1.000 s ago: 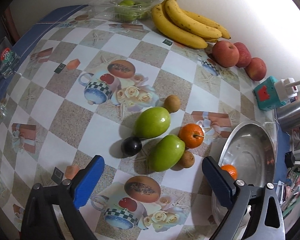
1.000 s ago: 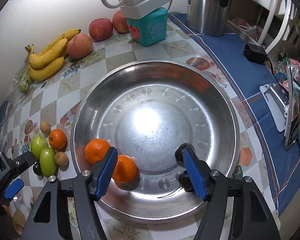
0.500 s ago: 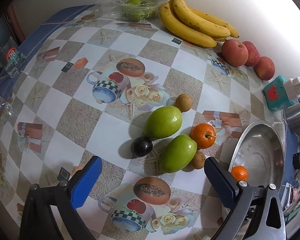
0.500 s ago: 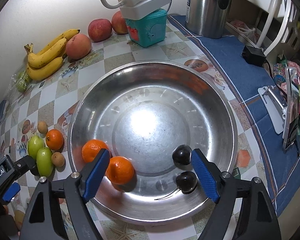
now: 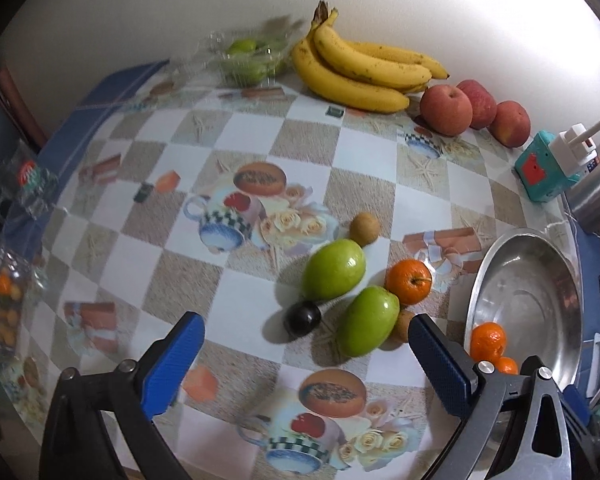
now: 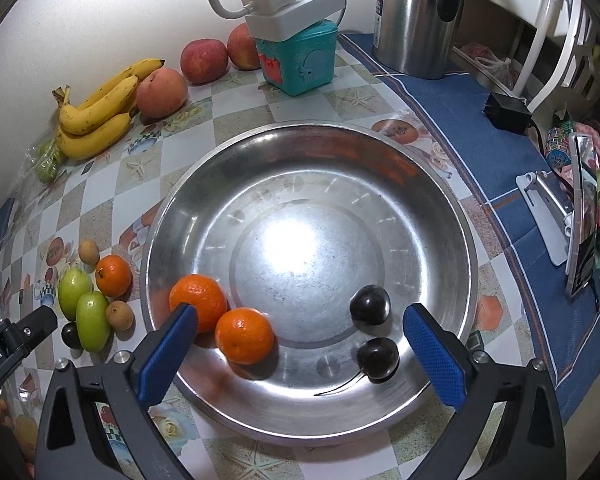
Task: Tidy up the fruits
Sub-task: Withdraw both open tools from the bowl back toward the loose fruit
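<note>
White "obot.AI" lettering marks the left gripper.

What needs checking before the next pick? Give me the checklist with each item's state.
1. Right gripper empty, jaws opening over the steel bowl: ok.
2. Two oranges and two dark fruits settled in the bowl: ok.
3. Left gripper open, nothing between its fingers: ok.
4. Dark fruit on the table unobstructed from above: ok.
5. It touches the green fruit: cannot tell.
</note>
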The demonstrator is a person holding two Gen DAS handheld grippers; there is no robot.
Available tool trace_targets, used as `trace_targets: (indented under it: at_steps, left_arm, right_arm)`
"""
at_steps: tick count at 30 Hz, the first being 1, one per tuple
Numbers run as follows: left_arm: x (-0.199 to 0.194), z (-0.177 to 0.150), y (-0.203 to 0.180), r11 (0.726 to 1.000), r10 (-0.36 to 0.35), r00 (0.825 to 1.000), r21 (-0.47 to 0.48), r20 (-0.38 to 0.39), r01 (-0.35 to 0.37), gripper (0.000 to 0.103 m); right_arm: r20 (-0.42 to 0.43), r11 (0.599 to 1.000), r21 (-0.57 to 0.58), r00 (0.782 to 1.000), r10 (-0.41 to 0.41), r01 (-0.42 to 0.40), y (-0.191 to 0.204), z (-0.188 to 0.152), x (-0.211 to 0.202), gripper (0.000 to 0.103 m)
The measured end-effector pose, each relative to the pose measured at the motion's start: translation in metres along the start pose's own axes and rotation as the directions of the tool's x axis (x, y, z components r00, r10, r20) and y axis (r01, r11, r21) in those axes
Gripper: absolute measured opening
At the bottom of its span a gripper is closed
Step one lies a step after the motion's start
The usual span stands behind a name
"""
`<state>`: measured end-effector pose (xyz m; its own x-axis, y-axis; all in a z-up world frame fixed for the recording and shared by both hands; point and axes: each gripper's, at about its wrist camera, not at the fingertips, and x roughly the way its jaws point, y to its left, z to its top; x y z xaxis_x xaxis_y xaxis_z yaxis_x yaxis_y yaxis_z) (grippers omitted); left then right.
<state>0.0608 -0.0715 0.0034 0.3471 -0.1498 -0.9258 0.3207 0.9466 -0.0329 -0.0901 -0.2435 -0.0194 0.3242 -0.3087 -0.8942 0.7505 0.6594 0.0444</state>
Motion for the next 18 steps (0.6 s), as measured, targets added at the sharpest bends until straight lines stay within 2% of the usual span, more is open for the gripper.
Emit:
trace_targets:
  at_steps: [7, 14, 18]
  left_arm:
    - [-0.002, 0.012, 0.018, 1.0, 0.001, 1.0, 0.02, 0.019, -0.001, 0.103]
    - [0.009, 0.022, 0.059, 0.995, 0.044, 0.999, -0.088, 0.001, -0.044, 0.103]
    - [0.015, 0.026, 0.085, 0.983, 0.032, 0.999, -0.179, -0.016, -0.034, 0.103]
  right_arm:
    - [-0.004, 1.0, -0.006, 1.0, 0.013, -0.013, 0.017, 0.004, -0.009, 0.102]
    - [0.001, 0.997, -0.048, 0.998, 0.056, -0.056, 0.054, 0.013, -0.019, 0.102]
    - [-0.009, 0.994, -0.079, 0.997, 0.075, -0.076, 0.076, 0.016, -0.019, 0.102]
